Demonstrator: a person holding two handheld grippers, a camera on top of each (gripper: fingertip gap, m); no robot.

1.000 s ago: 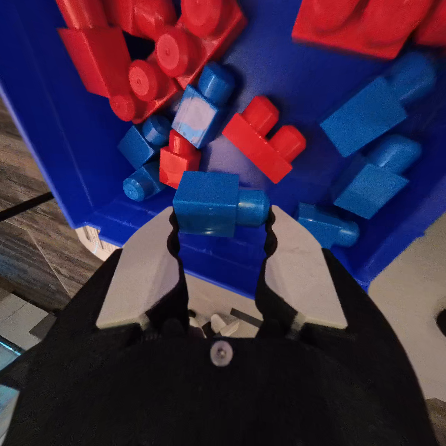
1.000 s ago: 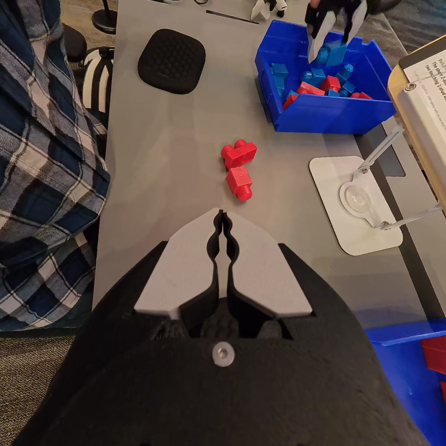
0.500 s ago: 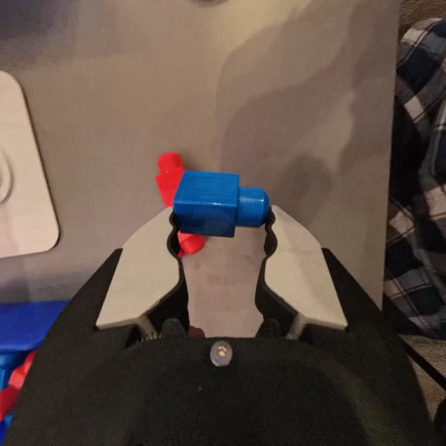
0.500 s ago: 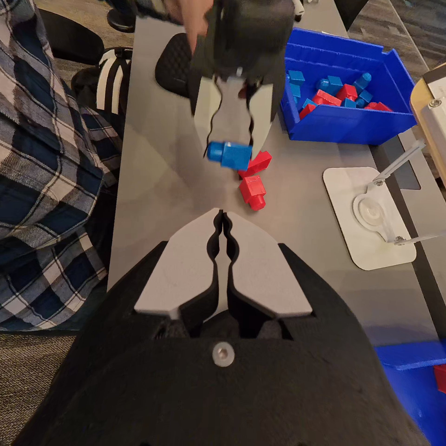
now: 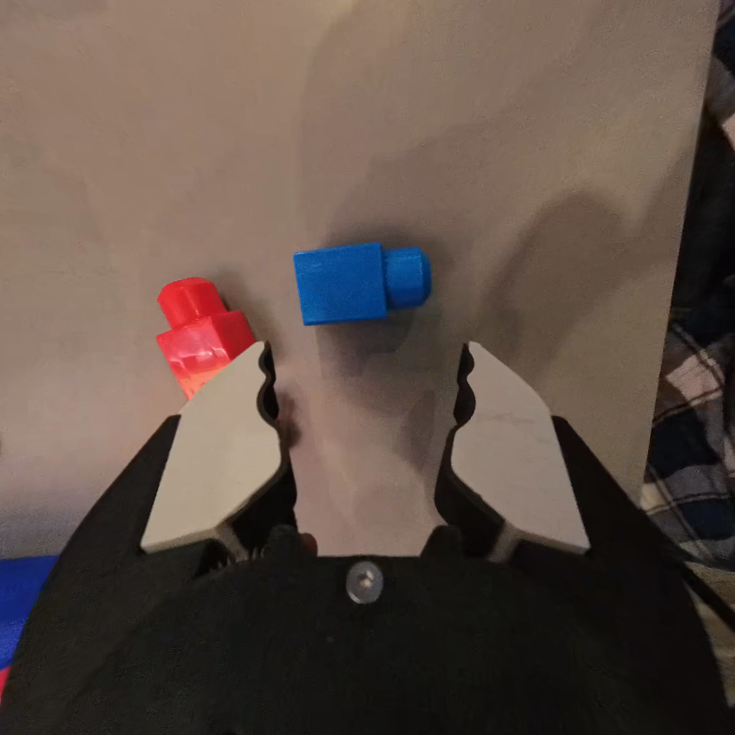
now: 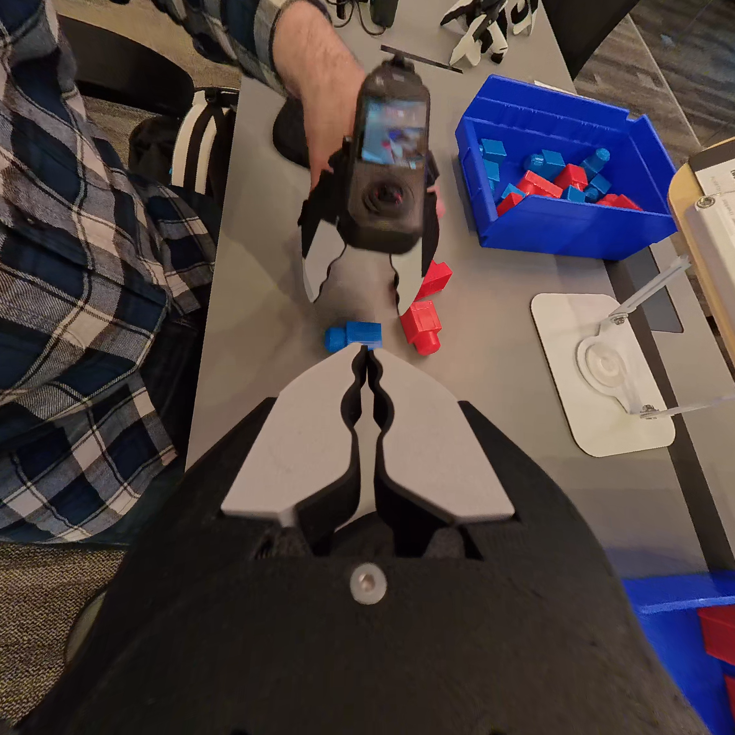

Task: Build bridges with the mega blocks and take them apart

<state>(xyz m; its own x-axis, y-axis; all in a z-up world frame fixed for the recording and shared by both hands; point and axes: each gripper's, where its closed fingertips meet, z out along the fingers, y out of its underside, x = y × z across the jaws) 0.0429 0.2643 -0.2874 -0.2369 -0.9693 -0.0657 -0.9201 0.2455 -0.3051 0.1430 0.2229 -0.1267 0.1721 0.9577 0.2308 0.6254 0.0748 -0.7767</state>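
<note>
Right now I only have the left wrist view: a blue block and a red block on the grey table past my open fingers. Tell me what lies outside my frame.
Observer: A second red block lies just behind the red block you see, toward the bin.
Operator: Give me the bin.
Observer: An open blue bin stands on the table beyond both red blocks, holding a loose mix of red and blue blocks.
Operator: Report the right gripper.
Observer: The right gripper is shut on nothing, its tips just short of the blue block, opposite your left gripper.
Operator: Say which way the blue block points.
Observer: It lies on its side, stud toward the person's plaid sleeve.
</note>
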